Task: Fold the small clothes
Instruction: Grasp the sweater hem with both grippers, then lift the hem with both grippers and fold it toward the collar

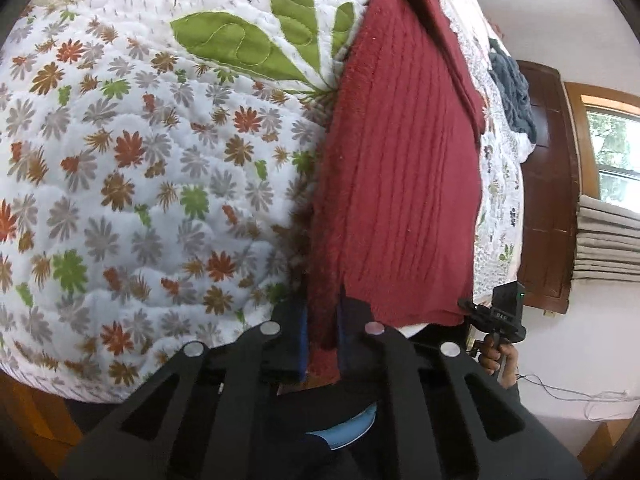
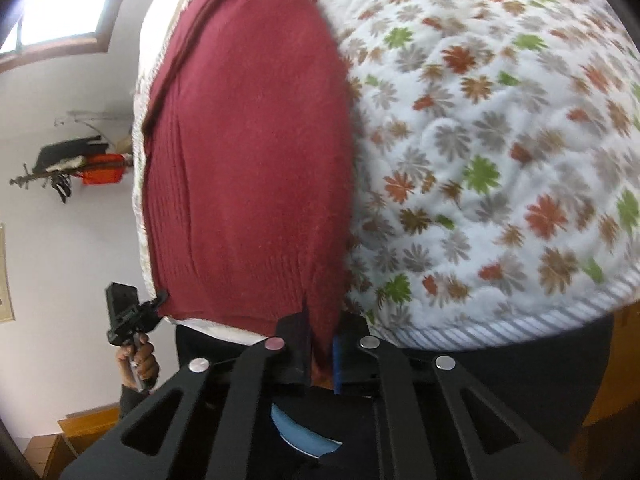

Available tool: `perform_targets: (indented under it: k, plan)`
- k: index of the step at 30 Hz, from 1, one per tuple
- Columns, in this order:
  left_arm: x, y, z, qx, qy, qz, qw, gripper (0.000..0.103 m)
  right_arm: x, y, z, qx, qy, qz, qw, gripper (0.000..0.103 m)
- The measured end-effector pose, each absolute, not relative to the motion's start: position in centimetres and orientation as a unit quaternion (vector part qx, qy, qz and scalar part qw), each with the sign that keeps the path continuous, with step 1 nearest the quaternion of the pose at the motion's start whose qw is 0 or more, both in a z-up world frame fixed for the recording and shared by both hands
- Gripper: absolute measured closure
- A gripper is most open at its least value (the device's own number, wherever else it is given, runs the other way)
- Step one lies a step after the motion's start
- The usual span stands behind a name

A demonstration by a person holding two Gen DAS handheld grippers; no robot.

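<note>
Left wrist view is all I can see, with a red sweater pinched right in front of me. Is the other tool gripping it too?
Observer: Yes. In the right wrist view the right tool is shut on a near edge of the maroon sweater, with cloth squeezed inside it.
Operator: What is off to my tool's side, where I can't look?
Observer: A white wall with an orange item and some dark things against it, too blurry to name.
Operator: How does my tool look from there?
Observer: The left tool bites the sweater's other near corner, and a hand grips its handle below.
</note>
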State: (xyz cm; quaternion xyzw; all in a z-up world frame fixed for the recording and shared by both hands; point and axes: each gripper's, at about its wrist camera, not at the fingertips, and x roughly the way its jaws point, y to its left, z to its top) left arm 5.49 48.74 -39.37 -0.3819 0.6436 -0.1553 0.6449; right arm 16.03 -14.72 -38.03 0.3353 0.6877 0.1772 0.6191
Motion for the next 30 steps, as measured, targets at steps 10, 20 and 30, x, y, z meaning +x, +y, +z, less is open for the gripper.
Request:
perform_targets:
  k: [10, 20, 30]
  plan:
    - [5.5, 47.4, -40.0, -0.371, 0.652, -0.152, 0.643, 0.056, 15.9, -14.8, -38.0, 0.350, 0.685, 0.181, 0.613, 0.083]
    - [5.3, 47.0, -40.4, -0.374, 0.654, -0.154, 0.639, 0.097, 15.9, -14.3, -37.5, 0.345, 0.681, 0.180, 0.621, 0.097]
    - [4.4, 47.6, -37.1, -0.403, 0.609, -0.186, 0.658, 0.098, 15.0, -16.9, -35.2, 0.394, 0.636, 0.209, 0.630, 0.097]
